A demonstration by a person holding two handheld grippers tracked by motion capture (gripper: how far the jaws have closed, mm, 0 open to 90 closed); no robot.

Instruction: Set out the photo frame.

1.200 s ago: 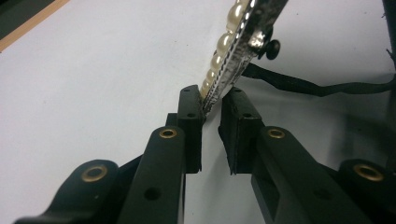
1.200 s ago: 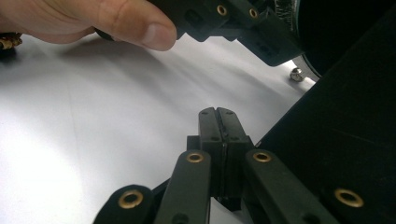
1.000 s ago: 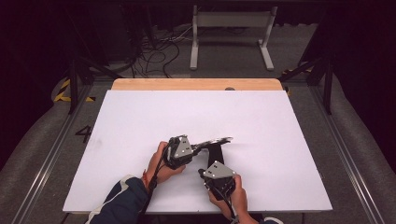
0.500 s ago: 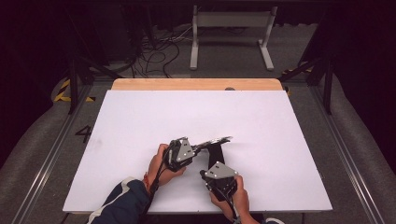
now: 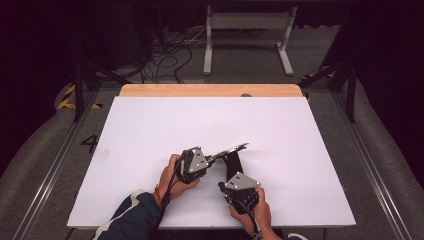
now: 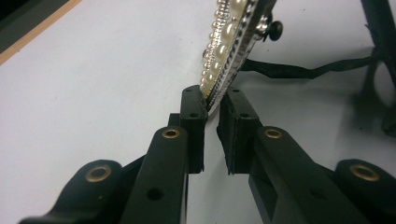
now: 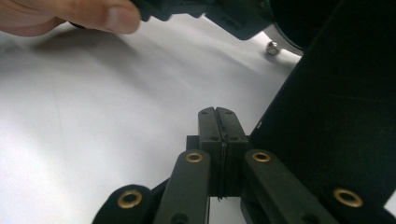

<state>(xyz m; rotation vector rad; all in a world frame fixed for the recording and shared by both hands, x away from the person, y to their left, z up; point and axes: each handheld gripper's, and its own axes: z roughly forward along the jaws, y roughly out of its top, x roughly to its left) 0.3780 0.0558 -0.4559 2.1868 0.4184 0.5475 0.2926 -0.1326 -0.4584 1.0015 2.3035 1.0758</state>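
Note:
A strip set with pearls and rhinestones [image 6: 229,32] sticks up and away from my left gripper [image 6: 212,105], whose pads are shut on its lower end. In the high view the strip [image 5: 235,148] points right from the left gripper [image 5: 212,157]. A black strap [image 6: 299,71] trails off it across the white table. My right gripper [image 7: 217,121] has its jaws pressed together, with a thin dark edge in the seam and the black strap [image 7: 322,116] rising right beside it. Seen from above, the right gripper [image 5: 231,172] sits at the strap's [image 5: 232,161] near end.
The white tabletop [image 5: 150,130] has a wooden strip [image 5: 210,90] along its far edge. A hand [image 7: 70,14] holding the left gripper shows at the top of the right gripper view. Cables and a stand lie on the floor beyond the table.

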